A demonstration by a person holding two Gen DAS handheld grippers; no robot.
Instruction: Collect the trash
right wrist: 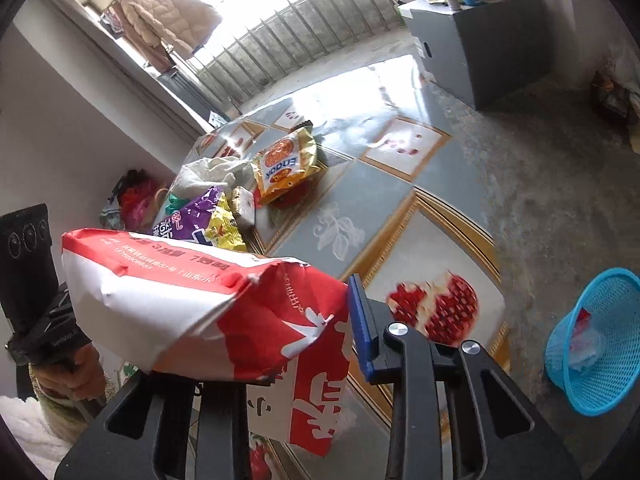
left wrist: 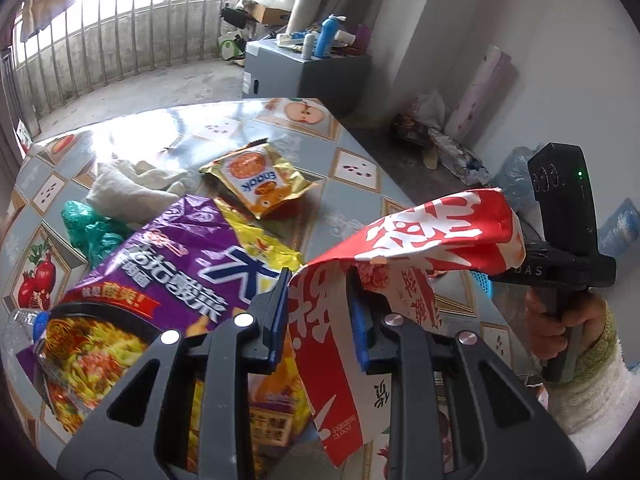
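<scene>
The red and white bag hangs in the air above the tabletop, stretched between both tongs; the left tongs are closed on its one end, the right tongs on the other, probably to keep the floppy paper from folding; other wrappers wait behind, a purple noodle packet and a yellow snack packet; the blue basket stands on the floor at the right, likely where the bag must go.
</scene>
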